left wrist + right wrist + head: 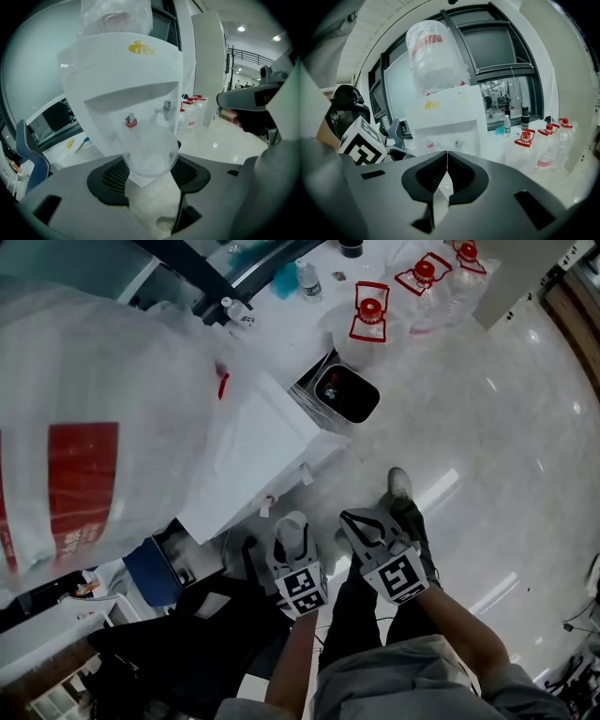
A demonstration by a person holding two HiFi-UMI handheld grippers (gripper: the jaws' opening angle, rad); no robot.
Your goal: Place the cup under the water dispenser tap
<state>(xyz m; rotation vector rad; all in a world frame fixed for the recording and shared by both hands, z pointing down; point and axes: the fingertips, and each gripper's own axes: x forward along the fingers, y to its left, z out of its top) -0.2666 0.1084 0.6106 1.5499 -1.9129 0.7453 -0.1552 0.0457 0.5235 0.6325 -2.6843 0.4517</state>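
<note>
Two grippers are held out low over the glossy floor [487, 427], side by side and near each other. The left gripper [151, 165] has its jaws wide and closed on a clear cup [151, 149]. It grips the cup low on the sides, and the open mouth tips away toward the dispenser [126, 84]. The right gripper [447, 154] has its jaws together, tips touching, with nothing between them.

In the head view the cup sits in the air just off the dispenser's front, near its taps. In the left gripper view the cup's rim lies directly below the red tap [131, 122]. The grey tap [166, 106] is beside that one, toward the right gripper. Whether the cup is already inside the recess I cannot tell.

One big water bottle [84, 418] stands upside down on top of the white dispenser. Left of the dispenser is a blue chair [150, 570]. Past its far corner stands a bin [343, 394], and beyond that are clear jugs with red caps [371, 313], against the window wall.
</note>
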